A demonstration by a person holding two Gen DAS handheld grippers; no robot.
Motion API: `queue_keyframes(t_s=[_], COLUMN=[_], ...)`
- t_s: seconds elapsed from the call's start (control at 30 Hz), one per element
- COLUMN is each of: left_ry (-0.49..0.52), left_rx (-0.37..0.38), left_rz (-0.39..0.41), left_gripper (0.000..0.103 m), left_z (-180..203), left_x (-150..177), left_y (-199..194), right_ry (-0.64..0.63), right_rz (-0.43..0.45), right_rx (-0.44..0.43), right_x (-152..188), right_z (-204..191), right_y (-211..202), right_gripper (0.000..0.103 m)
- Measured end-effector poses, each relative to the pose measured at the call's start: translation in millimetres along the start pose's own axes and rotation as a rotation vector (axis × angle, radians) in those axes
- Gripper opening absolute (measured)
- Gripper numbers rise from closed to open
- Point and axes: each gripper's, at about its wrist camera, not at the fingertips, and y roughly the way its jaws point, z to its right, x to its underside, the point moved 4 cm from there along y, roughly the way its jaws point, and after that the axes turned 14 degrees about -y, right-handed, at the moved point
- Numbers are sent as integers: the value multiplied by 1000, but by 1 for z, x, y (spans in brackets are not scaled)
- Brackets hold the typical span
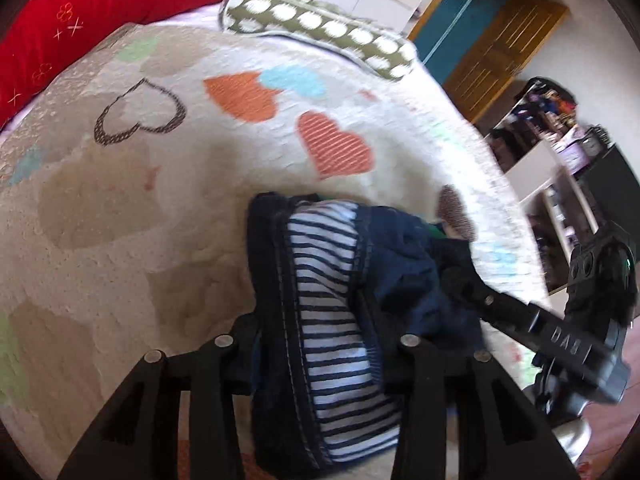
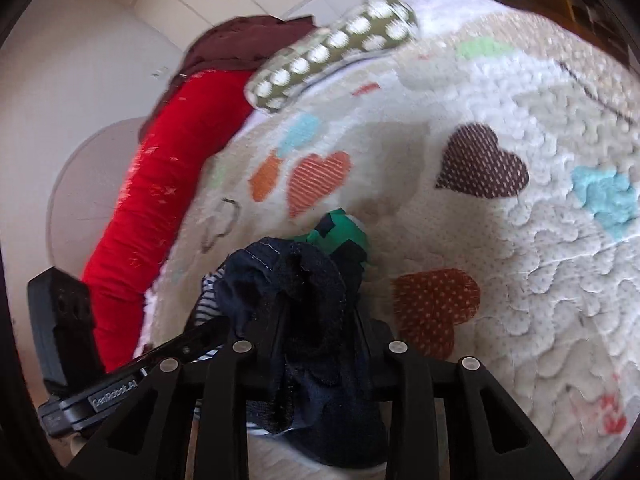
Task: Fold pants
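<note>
Bedroom scene: quilt (image 1: 168, 208) w/ heart patches covers the bed and fills most of both views. Red bolster (image 1: 100, 20) upper left of left-wrist view, polka-dot pillow (image 1: 320, 28) top centre, wooden door (image 1: 492, 36) upper right, cluttered shelf (image 1: 560, 168) right edge.

Pants (image 1: 320, 320), dark navy w/ striped lining, sit bunched at lower centre of left-wrist view, on the quilt near its near edge. Left gripper (image 1: 320, 364) pinches the waistband end, fabric filling the gap between the fingers. Right gripper (image 1: 472, 284) enters from lower right, nipping the same bundle's right side.

Right-wrist view: bolster far left, left gripper's body lower left, right gripper bottom centre clamped on a thick wad of navy cloth. Green patterned bit (image 2: 340, 232) pokes out behind the pants; can't tell if it's part of them.

Step, imo: both ends grabbed, garment not yet spread, so pre-fold layout. Frames are motion-blurred.

Next move needs: pull the grips apart sideways, tension the cloth, lay it flat on open quilt toward upper centre. Risk: lining bunches or a grip slips.
</note>
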Motion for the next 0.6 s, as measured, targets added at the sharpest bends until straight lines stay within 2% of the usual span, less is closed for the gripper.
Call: queue_keyframes(t_s=[0.07, 0.17, 0.23, 0.3, 0.4, 0.47, 0.57, 0.6], left_ry=[-1, 10, 5, -11, -38, -44, -11, 3], left_rx=[12, 25, 36, 50, 53, 42, -8, -30], left_rz=[-3, 29, 61, 98, 149, 172, 229, 253], left_gripper=[44, 48, 56, 57, 60, 60, 61, 61], left_z=[-3, -1, -1, -6, -13, -18, -23, -24], left_x=[1, 9, 16, 23, 37, 49, 69, 74], left_y=[-7, -32, -51, -68, -89, -99, -120, -127], right_ry=[36, -30, -69, -77, -83, -70, 6, 28], right_rz=[-10, 64, 103, 127, 76, 33, -35, -44], right_rx=[-11, -11, -64, -154, -229, -194, -68, -50], right_x=[-2, -6, -9, -7, 5, 18, 40, 46], right_z=[9, -4, -21, -40, -59, -57, -30, -22], right_y=[-2, -37, -60, -75, -64, -46, -17, -14], right_gripper=[44, 44, 44, 44, 44, 44, 44, 43])
